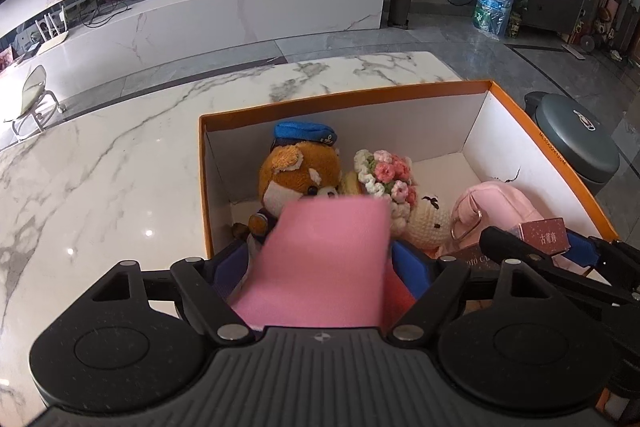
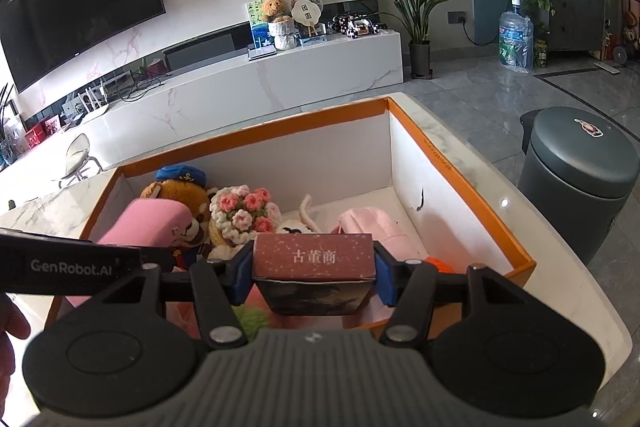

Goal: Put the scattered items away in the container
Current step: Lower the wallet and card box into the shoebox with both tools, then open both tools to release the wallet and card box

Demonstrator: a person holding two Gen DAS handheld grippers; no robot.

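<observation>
The open rectangular cardboard box with orange rim and white inner walls rests on the white marble surface and lies under both claws. Ahead of the left claw, inside it, sit a brown plush bear in a blue cap, a crocheted flower bouquet and a pink pouch. The left claw stands spread around a flat pink foam-like pad; whether it grips it is unclear. The right claw pinches a maroon printed carton over the box.

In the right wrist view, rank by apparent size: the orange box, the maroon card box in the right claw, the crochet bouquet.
1. Orange box.
2. Maroon card box, enlarged by nearness to the camera.
3. Crochet bouquet, only slightly smaller looking.
</observation>
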